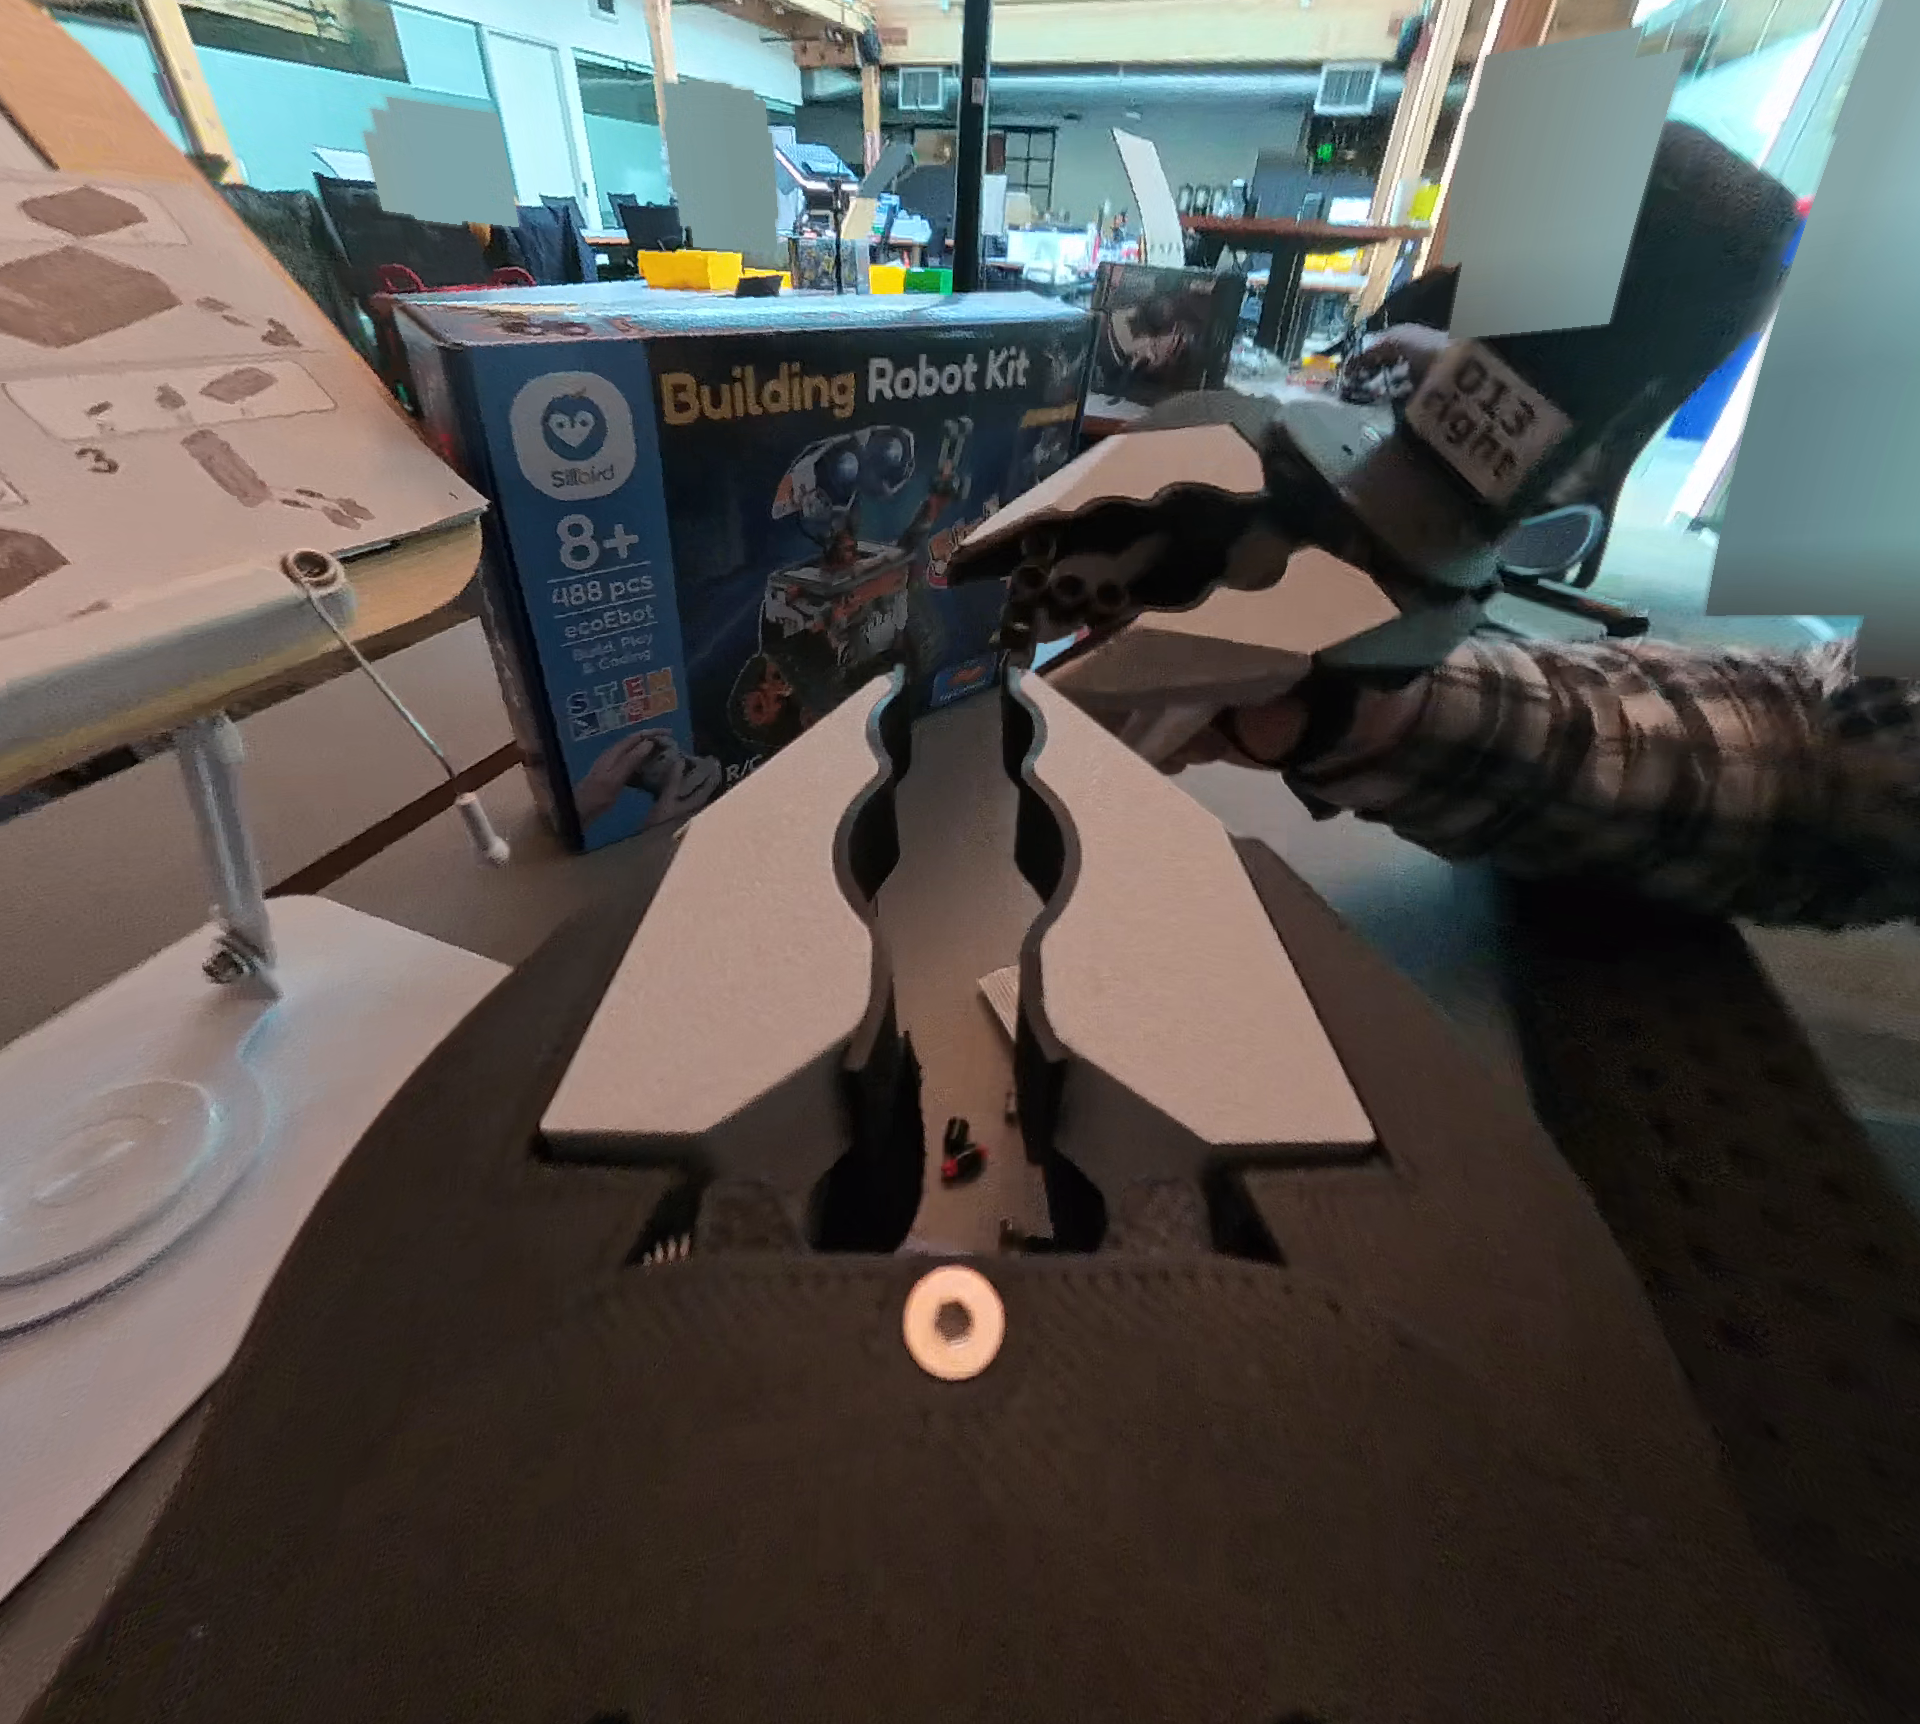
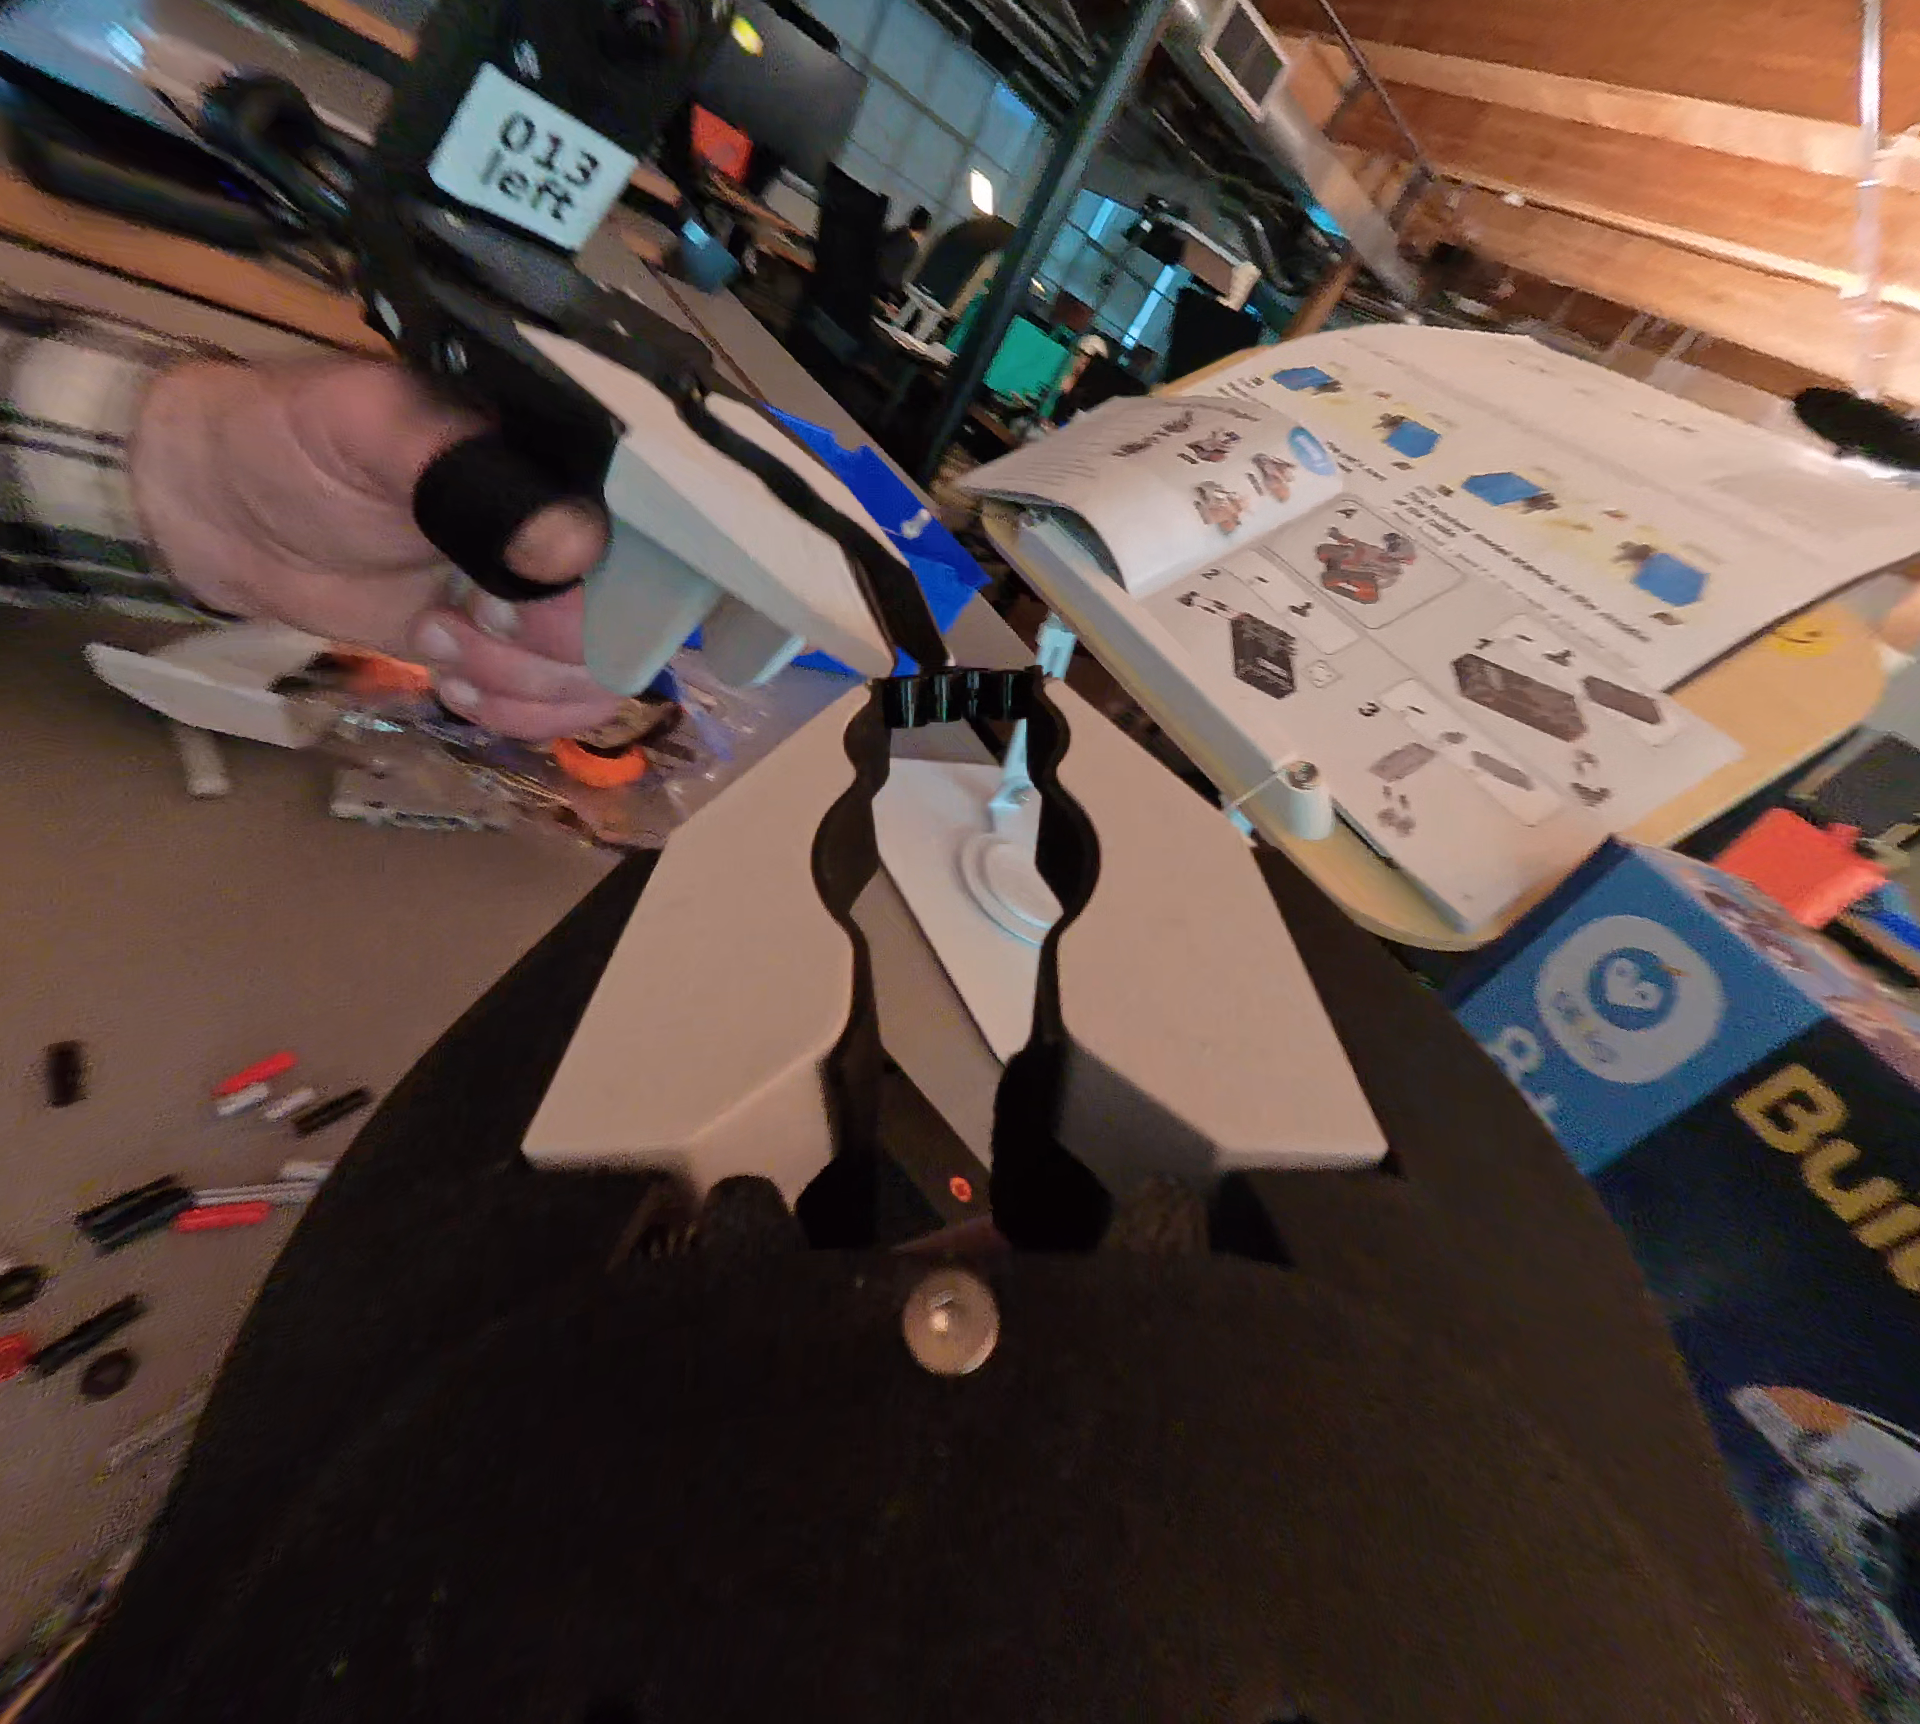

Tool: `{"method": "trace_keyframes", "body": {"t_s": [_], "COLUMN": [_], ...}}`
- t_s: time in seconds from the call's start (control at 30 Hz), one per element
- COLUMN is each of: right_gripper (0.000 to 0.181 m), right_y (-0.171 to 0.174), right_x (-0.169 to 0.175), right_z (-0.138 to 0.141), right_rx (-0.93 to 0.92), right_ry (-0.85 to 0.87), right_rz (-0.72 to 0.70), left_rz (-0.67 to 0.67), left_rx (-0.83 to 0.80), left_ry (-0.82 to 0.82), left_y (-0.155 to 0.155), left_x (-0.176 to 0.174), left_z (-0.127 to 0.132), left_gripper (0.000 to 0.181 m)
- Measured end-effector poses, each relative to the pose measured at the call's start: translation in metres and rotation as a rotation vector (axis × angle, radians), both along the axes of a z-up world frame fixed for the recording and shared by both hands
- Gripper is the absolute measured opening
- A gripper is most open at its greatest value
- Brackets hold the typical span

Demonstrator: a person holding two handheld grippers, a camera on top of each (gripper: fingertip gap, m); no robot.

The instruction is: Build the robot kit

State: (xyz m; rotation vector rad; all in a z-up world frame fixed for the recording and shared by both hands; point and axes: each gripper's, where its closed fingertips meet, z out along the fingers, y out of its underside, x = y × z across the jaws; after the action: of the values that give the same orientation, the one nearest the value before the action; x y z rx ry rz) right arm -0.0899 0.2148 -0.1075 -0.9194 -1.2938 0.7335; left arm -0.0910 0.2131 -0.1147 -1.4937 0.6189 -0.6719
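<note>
Black perforated brick piece (image 2: pixel 956 698): clamped crosswise between the fingertips of the right hand-held gripper (image 2: pixel 957 700), raised above the surface (image 2: pixel 312 926). Left hand-held gripper (image 1: pixel 954 687): fingers narrowly parted, nothing between them, tips just below the held piece. Nearby: blue kit box (image 1: pixel 748 552), open instruction booklet (image 2: pixel 1455 594) on a white stand (image 1: pixel 234 864), loose black and red pins (image 2: pixel 187 1207) scattered on the surface.

manual (image 1: pixel 156 386): cut off left | table parts (image 2: pixel 156 1207): blurred | kit box (image 2: pixel 1714 1103): cut off right
</note>
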Motion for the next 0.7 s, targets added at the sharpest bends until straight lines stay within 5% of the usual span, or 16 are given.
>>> {"method": "trace_keyframes", "body": {"t_s": [0.27, 0.7], "right_gripper": [0.024, 0.024], "right_y": [-0.012, -0.036], "right_x": [0.002, 0.002], "right_z": [-0.006, -0.013], "right_rx": [-0.001, 0.044], "right_ry": [-0.042, -0.105], "right_rz": [0.100, 0.207], "left_rz": [-0.099, -0.285], "left_rx": [0.010, -0.054], "left_ry": [0.007, 0.042], "left_y": [-0.012, -0.032], "left_x": [0.013, 0.012], "left_z": [-0.001, -0.010], "left_gripper": [0.006, 0.018]}}
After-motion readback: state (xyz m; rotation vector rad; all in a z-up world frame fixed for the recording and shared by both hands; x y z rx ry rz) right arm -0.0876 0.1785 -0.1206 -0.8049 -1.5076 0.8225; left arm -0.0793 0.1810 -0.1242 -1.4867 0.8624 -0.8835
